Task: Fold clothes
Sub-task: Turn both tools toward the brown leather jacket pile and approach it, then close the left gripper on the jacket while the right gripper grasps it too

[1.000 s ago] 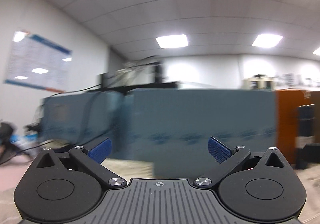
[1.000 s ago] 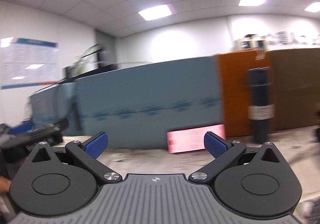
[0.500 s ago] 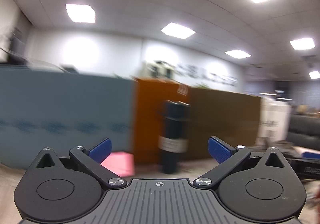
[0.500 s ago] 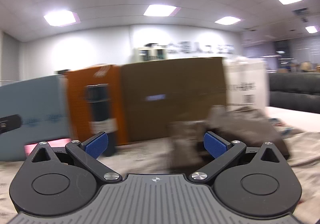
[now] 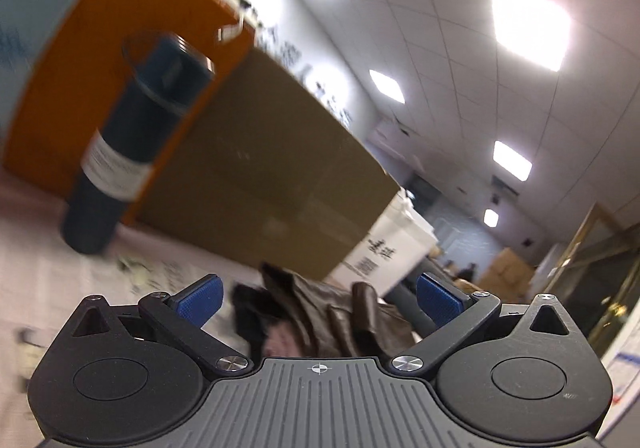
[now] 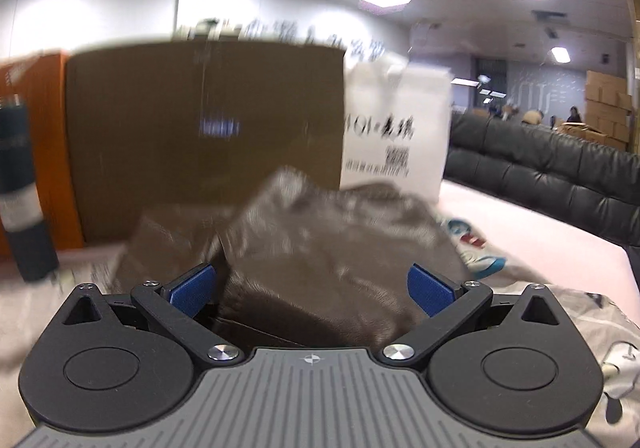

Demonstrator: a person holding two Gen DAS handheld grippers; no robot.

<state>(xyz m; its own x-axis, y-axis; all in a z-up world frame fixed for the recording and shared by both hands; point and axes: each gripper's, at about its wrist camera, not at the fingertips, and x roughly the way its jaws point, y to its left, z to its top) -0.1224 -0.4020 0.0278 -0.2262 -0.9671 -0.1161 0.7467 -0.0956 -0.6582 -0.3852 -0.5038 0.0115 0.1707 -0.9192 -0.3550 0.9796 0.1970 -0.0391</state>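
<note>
Brown garment (image 6: 320, 248): dark brown, with a leather-like sheen and short glossy nap; heaped in a crumpled mound of thick folds, not laid flat. Lies on the table covering (image 6: 540, 224), directly ahead of the right gripper (image 6: 310, 290) and filling the space between its blue pads (image 6: 188, 290). Motion blur hides whether the pads touch the fabric. In the left wrist view the same garment (image 5: 320, 312) shows as ridged brown folds with a darker, black portion on its left side, sitting low between the fingers of the left gripper (image 5: 318, 298).

Left gripper: jaws spread wide, holding nothing; view strongly tilted.

Right gripper: jaws spread wide, nothing clamped.

Printed light cloth (image 6: 476, 248): pale, with blue and red motifs; lies just right of the brown garment and runs toward the lower right of the right wrist view.

Dark bottle (image 5: 132, 144): cylindrical, navy, with a white label band; stands on the covering, left of the garment and well apart from it.

Brown cardboard box (image 6: 204, 136): large, behind the garment. Orange box (image 5: 112, 60): left of the brown box, behind the bottle. White bag (image 6: 396, 132): printed with black characters and a code square, right of the brown box.

Black sofa (image 6: 552, 168): far right background.
</note>
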